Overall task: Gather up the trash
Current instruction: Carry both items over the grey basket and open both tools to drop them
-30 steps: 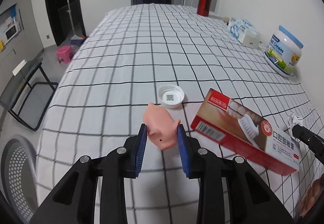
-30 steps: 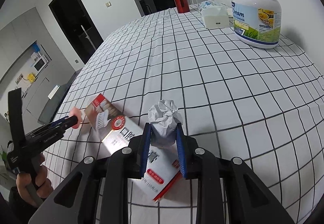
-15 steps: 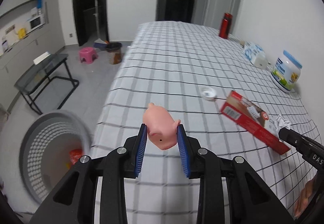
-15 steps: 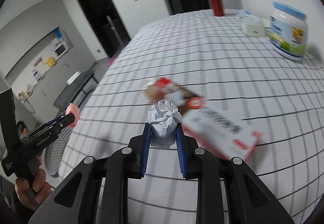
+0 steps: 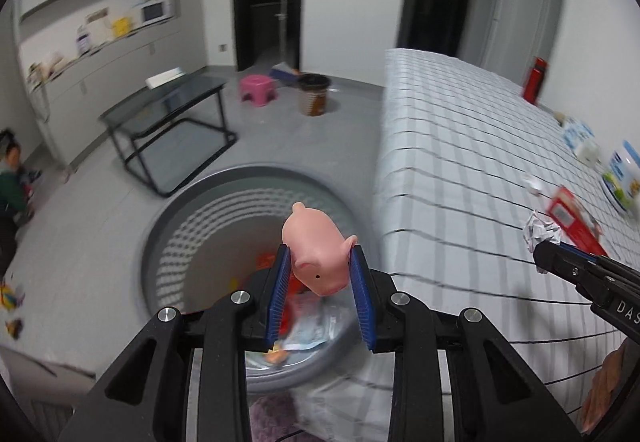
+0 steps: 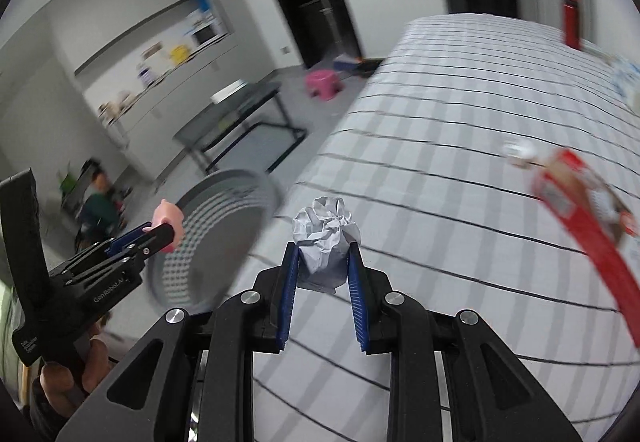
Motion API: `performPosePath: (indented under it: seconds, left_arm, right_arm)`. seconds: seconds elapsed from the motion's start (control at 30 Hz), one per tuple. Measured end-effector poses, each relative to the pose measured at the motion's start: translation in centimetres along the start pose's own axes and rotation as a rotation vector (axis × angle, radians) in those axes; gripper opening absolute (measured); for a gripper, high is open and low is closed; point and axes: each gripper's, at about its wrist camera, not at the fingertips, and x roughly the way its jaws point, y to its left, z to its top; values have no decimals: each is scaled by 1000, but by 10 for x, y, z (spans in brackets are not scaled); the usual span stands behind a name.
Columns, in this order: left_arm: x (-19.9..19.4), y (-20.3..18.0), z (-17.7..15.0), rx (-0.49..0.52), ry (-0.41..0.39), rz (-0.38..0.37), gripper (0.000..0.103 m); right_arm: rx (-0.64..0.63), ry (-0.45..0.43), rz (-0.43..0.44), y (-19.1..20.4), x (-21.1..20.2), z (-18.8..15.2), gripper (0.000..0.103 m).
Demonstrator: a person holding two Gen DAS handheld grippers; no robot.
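Note:
My left gripper (image 5: 320, 262) is shut on a pink toy pig (image 5: 316, 254) and holds it in the air over the grey mesh trash basket (image 5: 172, 242), which stands on the floor left of the table and has trash inside. My right gripper (image 6: 322, 262) is shut on a crumpled white paper ball (image 6: 326, 238) above the table's left part. The left gripper with the pig (image 6: 168, 216) shows in the right wrist view beside the basket (image 6: 224, 226). The right gripper's tip with the paper ball (image 5: 540, 230) shows in the left wrist view.
A checked tablecloth (image 5: 460, 170) covers the table. On it lie a red box (image 6: 580, 210), a white cap (image 6: 520, 152), a jar (image 5: 624, 178) and a red bottle (image 5: 534, 84). A glass side table (image 5: 168, 110), pink stool (image 5: 258, 90) and brown bin (image 5: 314, 98) stand on the floor.
Both grippers have swung left, away from the table middle. The left one has moved with the pig from over the table edge to above the basket. The right one follows with the paper ball.

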Motion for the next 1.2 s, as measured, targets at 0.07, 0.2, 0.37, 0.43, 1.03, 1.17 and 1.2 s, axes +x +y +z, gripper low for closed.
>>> performPosePath:
  seconds: [0.07,0.2,0.37,0.43,1.03,1.17,1.2]
  left_arm:
    - [2,19,-4,-27,5,22,30]
    - [8,53,-11,-68,18,49,30]
    - [18,88,-20,-105,34,61,30]
    - [23,97,-24,-114,47,56,30]
    - [67,103,-20,-92,113,7,33]
    - [66,105,-20,-104,110,24,52]
    - [64,105,-20,-105,106,29,53]
  right_arm:
    - [-33,22,22,20,14,3,24]
    - [-90,63,53,56,40,6,24]
    - [-133,108,70,87,69,10,24]
    - [-145,126,68,97,81,9,24]
    - [-128,188,59,108,133,15,27]
    - [-130,171,56,108,128,15,43]
    - [-130,167,58,107,126,15,43]
